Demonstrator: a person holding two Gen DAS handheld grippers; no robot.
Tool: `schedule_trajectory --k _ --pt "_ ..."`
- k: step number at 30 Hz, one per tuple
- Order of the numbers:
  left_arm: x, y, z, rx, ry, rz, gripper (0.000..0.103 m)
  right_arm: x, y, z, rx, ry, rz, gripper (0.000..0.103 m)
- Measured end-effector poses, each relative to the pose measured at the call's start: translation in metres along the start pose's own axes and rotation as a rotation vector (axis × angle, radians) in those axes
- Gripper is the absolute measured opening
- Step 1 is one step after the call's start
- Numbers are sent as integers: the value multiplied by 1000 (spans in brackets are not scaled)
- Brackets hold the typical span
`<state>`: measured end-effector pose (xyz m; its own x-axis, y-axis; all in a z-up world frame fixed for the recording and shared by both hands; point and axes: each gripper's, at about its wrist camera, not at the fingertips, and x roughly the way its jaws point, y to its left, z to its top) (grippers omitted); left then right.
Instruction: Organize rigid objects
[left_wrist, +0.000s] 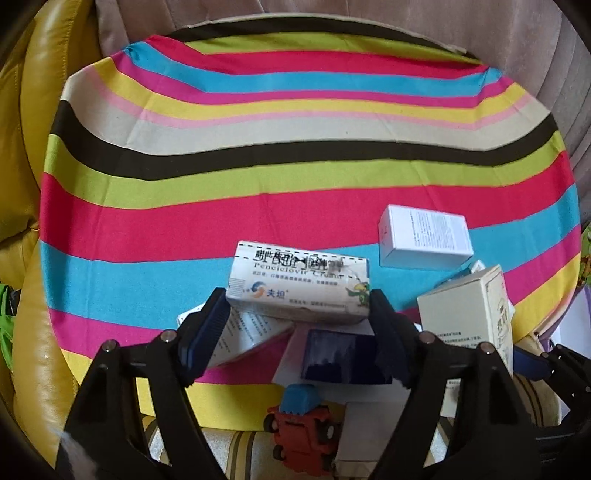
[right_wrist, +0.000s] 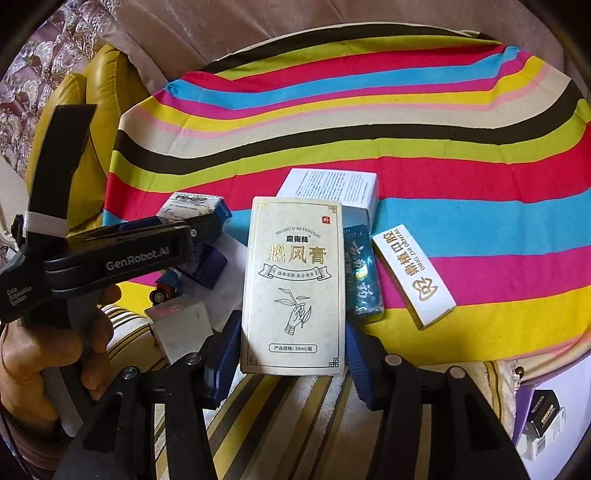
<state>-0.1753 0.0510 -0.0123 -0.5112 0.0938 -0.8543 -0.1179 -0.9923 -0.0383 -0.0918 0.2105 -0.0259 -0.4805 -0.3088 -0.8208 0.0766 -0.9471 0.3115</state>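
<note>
Two views, taken in turn. Left wrist: left claw (left_wrist: 299, 314) clamped on both ends of a white Penciclovir cream box (left_wrist: 297, 286), lifted over a dark blue box (left_wrist: 343, 356) and a red toy truck (left_wrist: 304, 430); white box (left_wrist: 424, 236) farther off on the striped cloth (left_wrist: 295, 147). Right wrist: right claw (right_wrist: 293, 354) gripping a cream carton (right_wrist: 293, 284) by its sides, upright; teal packet (right_wrist: 362, 277) and white dental box (right_wrist: 413, 275) lying just right of it on the cloth.
</note>
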Motion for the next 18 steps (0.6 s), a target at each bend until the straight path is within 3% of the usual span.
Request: schedule_trajectory --k 11,18 --pt "-32 8 -15 -63 -117 -23 78 -12 1 -2 -12 -60 -35 52" --pt "-51 1 -23 -71 -147 -62 78 -21 -1 -4 -7 -90 -60 52"
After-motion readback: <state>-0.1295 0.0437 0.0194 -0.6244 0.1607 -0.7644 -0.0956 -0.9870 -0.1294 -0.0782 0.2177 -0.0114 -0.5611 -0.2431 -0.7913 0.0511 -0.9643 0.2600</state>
